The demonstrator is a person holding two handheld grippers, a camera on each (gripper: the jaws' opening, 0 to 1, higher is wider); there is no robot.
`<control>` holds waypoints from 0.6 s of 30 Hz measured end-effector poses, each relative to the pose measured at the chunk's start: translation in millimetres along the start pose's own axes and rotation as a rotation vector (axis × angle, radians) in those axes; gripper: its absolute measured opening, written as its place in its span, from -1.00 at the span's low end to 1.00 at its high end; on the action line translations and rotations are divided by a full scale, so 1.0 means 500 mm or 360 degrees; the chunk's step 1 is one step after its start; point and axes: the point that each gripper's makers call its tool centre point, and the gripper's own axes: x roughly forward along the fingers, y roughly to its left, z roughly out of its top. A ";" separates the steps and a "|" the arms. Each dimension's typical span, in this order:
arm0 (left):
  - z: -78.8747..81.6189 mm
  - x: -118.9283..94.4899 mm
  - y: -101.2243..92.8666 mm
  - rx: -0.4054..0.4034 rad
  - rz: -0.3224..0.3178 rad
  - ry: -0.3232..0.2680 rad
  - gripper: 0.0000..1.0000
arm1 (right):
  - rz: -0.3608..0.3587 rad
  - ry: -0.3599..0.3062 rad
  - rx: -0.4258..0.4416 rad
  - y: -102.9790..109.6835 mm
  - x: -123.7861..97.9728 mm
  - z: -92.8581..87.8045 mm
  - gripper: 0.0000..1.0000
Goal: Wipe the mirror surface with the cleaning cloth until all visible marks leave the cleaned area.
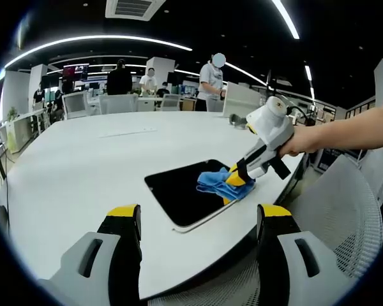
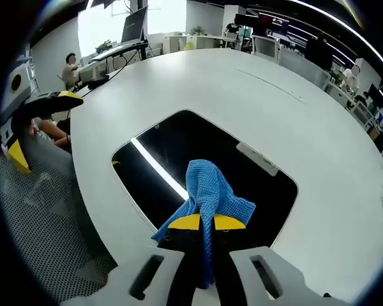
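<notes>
Right gripper view is showing my right gripper (image 2: 201, 224) with its jaws clamped on the blue cleaning cloth (image 2: 207, 191), which is draping down onto the dark mirror (image 2: 172, 153) lying flat on the white table (image 2: 274, 108). Left gripper view is showing the same contact from the side — the cloth (image 1: 220, 183) is resting near the mirror's (image 1: 179, 191) right end, close to the table's (image 1: 70, 172) front edge. My left gripper (image 1: 198, 220) is hovering apart from the mirror, its jaws spread wide and holding nothing.

I am judging the main risk to be the mirror sliding: it is lying near the table edge, unheld, so a firm stroke toward that edge could be pushing it off. The cloth is bunched and pinched by one fold, so it may be wiping with only a narrow patch and leaving marks behind, or slipping out of the jaws. I cannot tell any marks on the glass; a ceiling light is reflecting as a bright streak.

A mesh chair (image 1: 345, 204) is standing just beside the table edge, and people are working at desks well behind — nothing is blocking the mirror.
</notes>
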 end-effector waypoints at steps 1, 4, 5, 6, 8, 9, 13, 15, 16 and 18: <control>-0.001 0.000 0.000 0.0000 -0.0002 0.0003 0.43 | 0.0004 0.0002 0.0000 0.003 -0.002 -0.002 -1.00; -0.002 0.000 0.000 0.0000 0.0000 0.0010 0.43 | 0.0012 0.0013 -0.0007 0.009 -0.005 -0.006 -1.00; -0.002 0.000 0.000 0.0000 0.0001 0.0012 0.43 | 0.0014 0.0017 -0.0011 0.012 -0.007 -0.008 -1.00; -0.003 0.000 0.000 0.0000 0.0001 0.0014 0.43 | 0.0014 0.0018 -0.0013 0.014 -0.008 -0.009 -1.00; -0.003 0.000 0.000 0.0000 0.0000 0.0016 0.43 | 0.0015 0.0016 -0.0012 0.016 -0.010 -0.012 -1.00; -0.003 0.000 -0.001 0.0000 0.0000 0.0017 0.43 | 0.0017 0.0014 -0.0006 0.018 -0.011 -0.013 -1.00; -0.004 0.000 -0.001 0.0000 -0.0001 0.0021 0.43 | 0.0027 -0.0001 0.0022 0.026 -0.017 -0.020 -1.00; -0.005 0.000 -0.001 0.0001 -0.0003 0.0023 0.43 | 0.0030 -0.0010 0.0025 0.029 -0.019 -0.023 -1.00; -0.005 0.000 -0.002 0.0001 -0.0004 0.0025 0.43 | 0.0032 -0.0010 0.0024 0.030 -0.020 -0.024 -1.00; -0.006 0.001 -0.002 0.0002 -0.0007 0.0031 0.43 | 0.0035 -0.0011 0.0017 0.035 -0.022 -0.026 -1.00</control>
